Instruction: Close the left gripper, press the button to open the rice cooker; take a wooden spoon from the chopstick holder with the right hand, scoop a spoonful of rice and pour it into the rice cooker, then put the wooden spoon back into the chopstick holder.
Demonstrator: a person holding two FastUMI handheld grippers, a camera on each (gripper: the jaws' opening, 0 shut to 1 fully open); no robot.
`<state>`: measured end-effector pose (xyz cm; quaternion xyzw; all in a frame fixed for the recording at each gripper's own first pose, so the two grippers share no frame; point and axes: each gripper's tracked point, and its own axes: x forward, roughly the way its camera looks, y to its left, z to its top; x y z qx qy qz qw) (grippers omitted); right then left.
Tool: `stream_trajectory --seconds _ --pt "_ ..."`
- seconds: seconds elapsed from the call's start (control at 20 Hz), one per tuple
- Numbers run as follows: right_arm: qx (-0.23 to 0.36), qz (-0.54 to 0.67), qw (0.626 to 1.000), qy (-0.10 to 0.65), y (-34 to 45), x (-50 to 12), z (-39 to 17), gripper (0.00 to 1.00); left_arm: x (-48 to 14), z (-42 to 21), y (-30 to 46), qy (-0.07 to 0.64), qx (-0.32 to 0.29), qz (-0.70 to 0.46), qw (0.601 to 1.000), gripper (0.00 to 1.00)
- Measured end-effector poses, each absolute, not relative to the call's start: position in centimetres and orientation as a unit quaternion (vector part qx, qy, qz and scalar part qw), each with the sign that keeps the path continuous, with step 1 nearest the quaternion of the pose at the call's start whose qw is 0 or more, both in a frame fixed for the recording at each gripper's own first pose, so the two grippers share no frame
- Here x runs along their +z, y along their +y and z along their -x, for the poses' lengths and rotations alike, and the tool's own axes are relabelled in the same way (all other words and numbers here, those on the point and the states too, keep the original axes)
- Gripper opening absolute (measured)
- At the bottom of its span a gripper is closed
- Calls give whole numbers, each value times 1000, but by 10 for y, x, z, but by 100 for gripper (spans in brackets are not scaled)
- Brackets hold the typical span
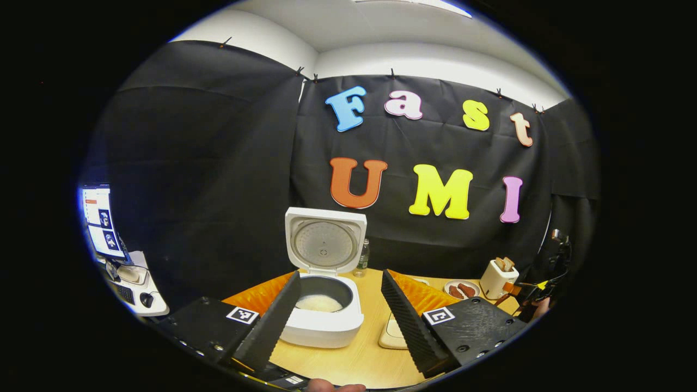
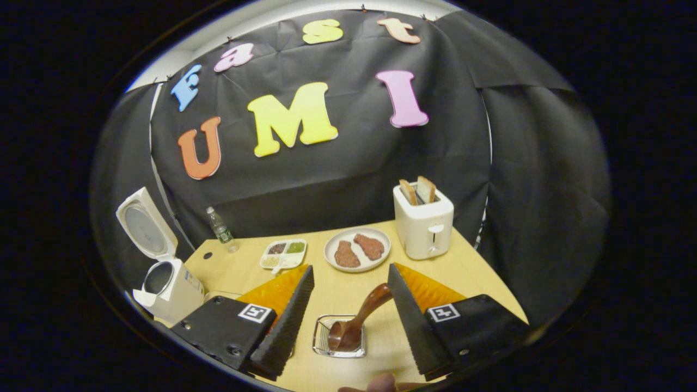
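Note:
The white rice cooker [image 1: 326, 326] stands open with its lid [image 1: 325, 239] upright, and pale rice lies in its pot [image 1: 320, 302]. My left gripper [image 1: 341, 273] hovers open just in front of it, one finger on each side of the pot. In the right gripper view the cooker [image 2: 166, 288] sits at the far left. A brown wooden spoon [image 2: 356, 321] stands bowl-down in the wire chopstick holder [image 2: 321, 340]. Its handle leans toward the right-hand finger [image 2: 408, 316] of my right gripper [image 2: 351, 268], which is open above the holder.
On the wooden table [image 2: 468, 272] stand a white toaster [image 2: 423, 223] with bread, a plate of meat [image 2: 358, 249], a divided condiment tray [image 2: 283, 254] and a water bottle [image 2: 220, 226]. A pale flat dish [image 1: 393, 332] lies right of the cooker. A monitor [image 1: 101, 220] sits far left.

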<state>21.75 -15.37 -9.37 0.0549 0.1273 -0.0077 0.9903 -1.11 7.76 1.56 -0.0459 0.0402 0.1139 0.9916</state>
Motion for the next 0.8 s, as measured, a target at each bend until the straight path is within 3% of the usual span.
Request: stream_trajectory --seconds 0.25,0.8 --pt "12 -31 997 74 -125 -23 -195 100 57 -26 112 -7 125 15 992 94" --pt "10 -23 999 31 -94 33 -141 100 97 -133 159 -14 100 35 994 94"
